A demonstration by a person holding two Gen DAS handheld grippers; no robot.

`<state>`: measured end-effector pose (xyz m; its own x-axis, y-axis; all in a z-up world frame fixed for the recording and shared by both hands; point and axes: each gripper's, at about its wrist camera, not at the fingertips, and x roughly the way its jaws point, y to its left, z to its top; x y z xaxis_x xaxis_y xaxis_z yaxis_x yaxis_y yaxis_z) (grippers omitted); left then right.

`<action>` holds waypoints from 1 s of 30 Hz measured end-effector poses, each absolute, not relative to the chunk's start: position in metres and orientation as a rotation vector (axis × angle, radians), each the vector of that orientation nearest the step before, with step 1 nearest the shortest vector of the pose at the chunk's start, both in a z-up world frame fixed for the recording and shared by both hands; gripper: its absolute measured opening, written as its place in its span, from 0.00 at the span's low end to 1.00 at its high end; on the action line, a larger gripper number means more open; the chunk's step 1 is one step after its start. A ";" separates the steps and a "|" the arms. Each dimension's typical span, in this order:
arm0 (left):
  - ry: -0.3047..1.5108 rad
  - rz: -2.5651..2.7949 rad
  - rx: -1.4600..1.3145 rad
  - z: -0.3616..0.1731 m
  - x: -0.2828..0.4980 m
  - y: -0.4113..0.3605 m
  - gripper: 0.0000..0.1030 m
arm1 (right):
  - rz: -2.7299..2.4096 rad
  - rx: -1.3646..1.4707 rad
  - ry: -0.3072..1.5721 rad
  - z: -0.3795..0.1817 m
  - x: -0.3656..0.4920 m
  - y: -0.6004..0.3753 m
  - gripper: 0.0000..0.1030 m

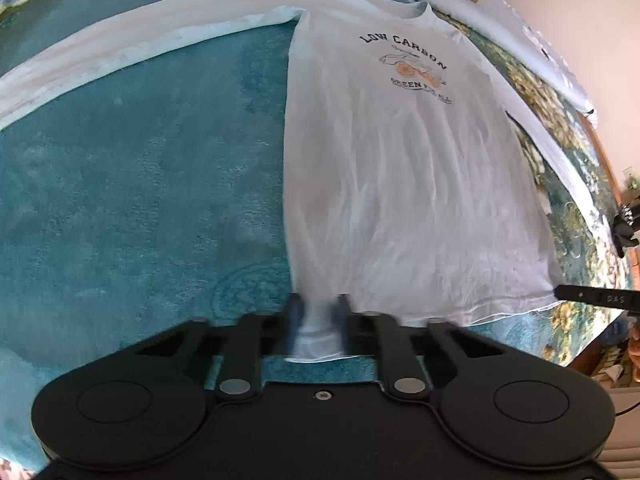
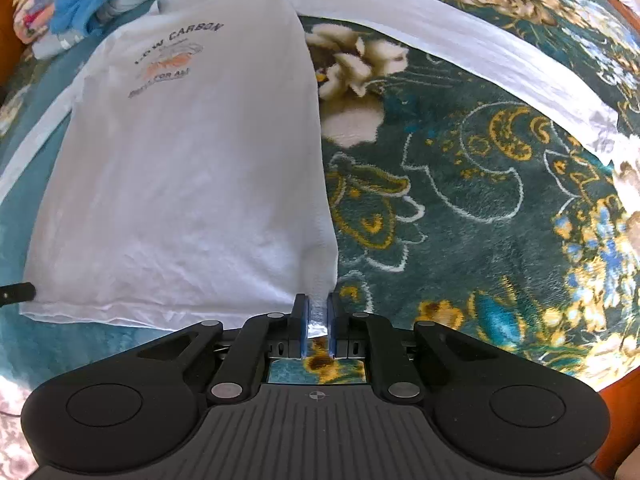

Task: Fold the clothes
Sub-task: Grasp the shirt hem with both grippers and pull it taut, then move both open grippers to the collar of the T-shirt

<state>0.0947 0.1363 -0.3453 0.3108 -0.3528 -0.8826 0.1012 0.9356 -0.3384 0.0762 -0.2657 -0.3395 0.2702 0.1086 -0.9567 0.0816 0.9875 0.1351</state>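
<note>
White long-sleeved shirt printed "LOW CARBON" lies face up and flat on a teal floral blanket, both sleeves spread outward, collar at the far end and hem toward me.

Left gripper: I have its jaws drawn in on the hem at the shirt's left bottom corner, with a fold of white cloth pinched between the blue pads. This view is blurred at the fingertips, so the depth of the bite cannot be judged.

Right gripper: I hold its jaws nearly together on the right bottom corner of the hem, a narrow strip of cloth clamped between the pads.

Both corners are taken at once so that the hem can stay straight and taut between my two hands; a grip at the outermost points keeps the body panel from sagging or bunching in the middle. In my judgement, the fold is at its opening step: the shirt is fully spread and no crease is yet made.

Left sleeve and right sleeve both lie extended and well apart from the body; they will need bringing in if the fold is to be tidy.

A heap of other clothes sits beyond the collar, near but apart from the shirt.
</note>
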 end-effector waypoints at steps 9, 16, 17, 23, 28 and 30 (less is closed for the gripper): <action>1.215 -0.285 -0.105 -0.348 0.087 0.131 0.00 | -0.009 0.150 1.322 -0.346 0.078 -0.267 0.07; 1.195 -0.261 -0.098 -0.343 0.088 0.133 0.31 | 0.004 0.129 1.313 -0.342 0.083 -0.263 0.11; 1.186 -0.256 -0.079 -0.339 0.088 0.134 0.52 | -0.002 0.124 1.292 -0.336 0.082 -0.264 0.19; 1.052 -0.301 0.090 -0.300 0.105 0.137 0.63 | -0.005 0.030 1.138 -0.289 0.098 -0.268 0.24; 0.915 -0.290 0.115 -0.268 0.152 0.137 0.72 | -0.001 0.017 1.018 -0.253 0.148 -0.273 0.34; 0.852 -0.269 0.091 -0.255 0.174 0.136 0.81 | 0.009 0.006 0.967 -0.241 0.172 -0.272 0.37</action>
